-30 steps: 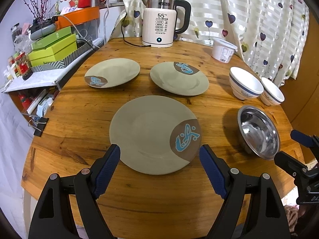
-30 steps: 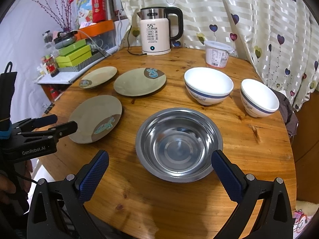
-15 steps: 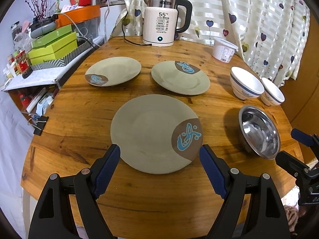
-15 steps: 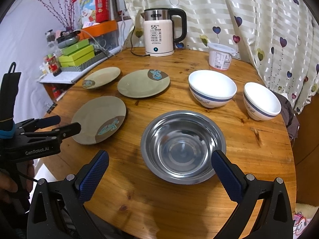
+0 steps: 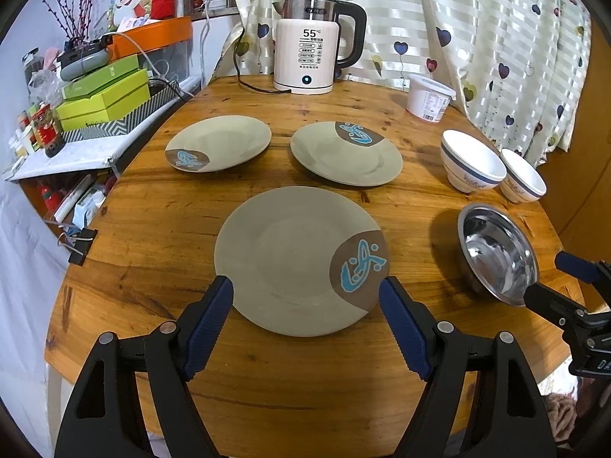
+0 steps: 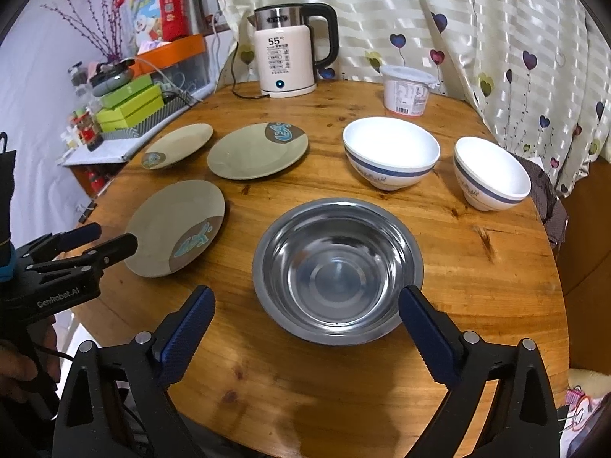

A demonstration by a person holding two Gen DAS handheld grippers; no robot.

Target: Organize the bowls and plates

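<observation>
Three olive plates with a blue fish patch lie on the round wooden table: a near plate (image 5: 290, 259), one at the back left (image 5: 219, 143) and one at the back right (image 5: 345, 154). My left gripper (image 5: 305, 286) is open, with its blue pads on either side of the near plate's front edge and clear of it. A steel bowl (image 6: 338, 271) sits in front of my right gripper (image 6: 305, 297). That gripper's jaws are closing, with the bowl's near rim between them and untouched. Two white blue-banded bowls (image 6: 391, 156) (image 6: 492, 175) stand behind it.
An electric kettle (image 5: 311, 44) and a white lidded tub (image 5: 429, 97) stand at the back by the heart-print curtain. A cluttered side shelf with green boxes (image 5: 103, 95) adjoins the table's left. The table's front edge (image 5: 267, 420) is just below my grippers.
The right gripper's jaws have narrowed slightly around the steel bowl. Plates, bowls and the left gripper stay where they were.
</observation>
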